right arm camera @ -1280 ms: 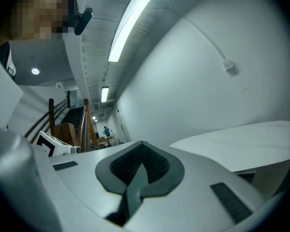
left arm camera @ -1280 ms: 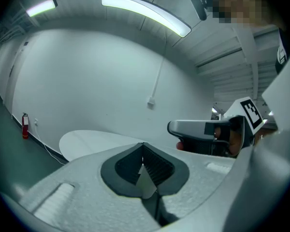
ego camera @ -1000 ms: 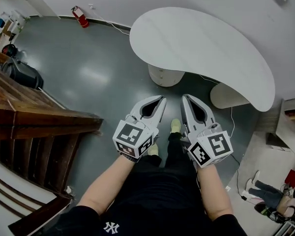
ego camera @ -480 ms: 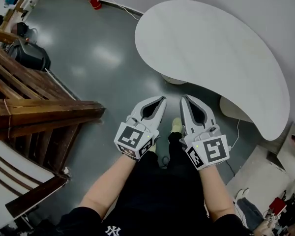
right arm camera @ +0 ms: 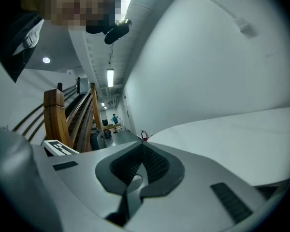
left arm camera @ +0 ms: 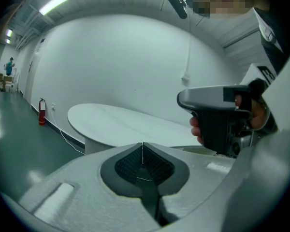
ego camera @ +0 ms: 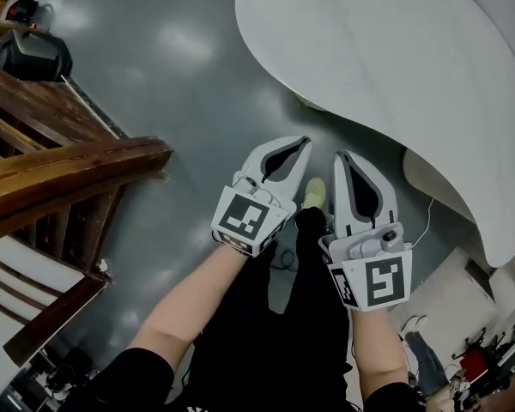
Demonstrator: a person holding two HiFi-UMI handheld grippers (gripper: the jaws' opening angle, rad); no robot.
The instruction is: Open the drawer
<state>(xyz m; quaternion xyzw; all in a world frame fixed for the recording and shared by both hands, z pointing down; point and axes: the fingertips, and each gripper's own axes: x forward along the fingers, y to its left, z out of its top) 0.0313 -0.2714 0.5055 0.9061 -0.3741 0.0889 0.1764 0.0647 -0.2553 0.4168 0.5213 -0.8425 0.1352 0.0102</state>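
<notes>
No drawer front shows in any view. A white curved table (ego camera: 395,67) fills the upper right of the head view, and its cream pedestal (ego camera: 429,178) peeks out below the edge. My left gripper (ego camera: 302,142) and right gripper (ego camera: 342,155) are held side by side in front of the person's legs, pointing toward the table, both shut and empty. In the left gripper view the left gripper (left arm camera: 142,144) has its jaws closed tip to tip, with the table (left arm camera: 125,122) ahead and the right gripper's handle (left arm camera: 217,115) at right. The right gripper (right arm camera: 141,144) is closed too, beside the table (right arm camera: 232,134).
A wooden stair railing (ego camera: 60,170) stands at the left, with a black bag (ego camera: 30,54) behind it on the grey floor. The person's shoe (ego camera: 314,191) is between the grippers. A red fire extinguisher (left arm camera: 41,111) stands by the far wall. A cable (ego camera: 425,217) runs near the pedestal.
Both grippers have come down and forward, staying shut. The head view has moved toward the table, which now looms larger and hides the base beneath it.
</notes>
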